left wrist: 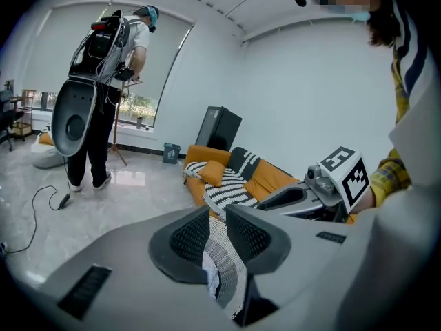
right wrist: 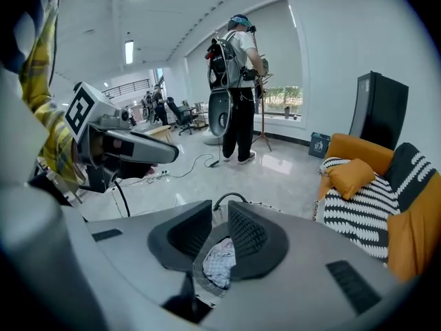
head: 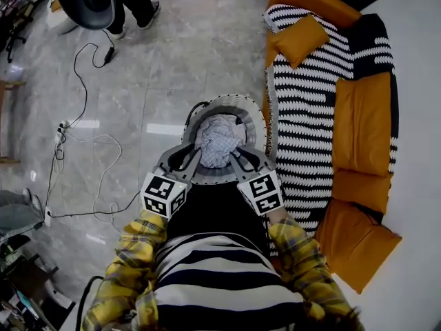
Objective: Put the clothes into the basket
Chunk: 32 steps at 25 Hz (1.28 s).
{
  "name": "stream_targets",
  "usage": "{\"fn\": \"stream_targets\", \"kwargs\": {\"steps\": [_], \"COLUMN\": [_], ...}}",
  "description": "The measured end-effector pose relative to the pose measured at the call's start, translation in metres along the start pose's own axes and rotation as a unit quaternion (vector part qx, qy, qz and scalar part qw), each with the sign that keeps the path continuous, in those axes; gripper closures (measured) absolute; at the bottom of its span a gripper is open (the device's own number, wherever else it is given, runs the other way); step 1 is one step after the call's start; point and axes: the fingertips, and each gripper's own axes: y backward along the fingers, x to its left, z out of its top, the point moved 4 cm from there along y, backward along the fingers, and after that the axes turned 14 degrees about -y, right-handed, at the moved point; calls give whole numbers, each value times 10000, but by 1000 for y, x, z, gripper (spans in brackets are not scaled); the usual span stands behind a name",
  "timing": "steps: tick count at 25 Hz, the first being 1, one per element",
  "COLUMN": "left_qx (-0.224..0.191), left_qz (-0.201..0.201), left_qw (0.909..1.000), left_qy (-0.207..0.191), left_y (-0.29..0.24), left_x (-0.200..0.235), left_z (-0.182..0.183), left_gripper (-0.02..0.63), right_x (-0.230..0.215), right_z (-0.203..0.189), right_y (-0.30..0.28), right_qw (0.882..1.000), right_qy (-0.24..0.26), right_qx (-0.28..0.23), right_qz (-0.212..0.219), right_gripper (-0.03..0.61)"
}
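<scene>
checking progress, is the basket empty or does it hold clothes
Not empty: a pale cloth sits inside the basket, the left tool gripping it.

Overhead and jaw-level views, basket [head: 227, 101] shared

The sofa [head: 303, 116] stands just right of the basket [head: 227, 103]; open floor [head: 148, 74] lies left.
</scene>
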Motion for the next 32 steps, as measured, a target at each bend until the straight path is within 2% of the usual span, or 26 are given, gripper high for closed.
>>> {"fn": "stream_targets", "kwargs": {"steps": [4,8,18,23,32], "left_qx": [-77,-67,-586,-756,-795], "left_qz": [35,72,52,20,123], "left_qw": [9999,9999,9981,9968,9962], "left_qy": [70,116,-200,-267,-341], "left_y": [2,2,12,23,36], "left_x": [3,4,-6,-11,-16], "left_z": [7,17,59,67,73], "left_gripper": [535,537,546,549,549], "right_x": [-5,-7,0,8,7], "right_z": [1,13,46,50,46], "right_y": [8,19,50,62,80], "right_qw": [9997,9978,9911,9885,9847], "right_qy": [-140,-293,-571,-646,-961], "right_qx": [-130,-515,-1143,-1309,-1400], "right_qz": [-150,-310,-361,-397,-401], "right_gripper": [513,529,546,551,554]}}
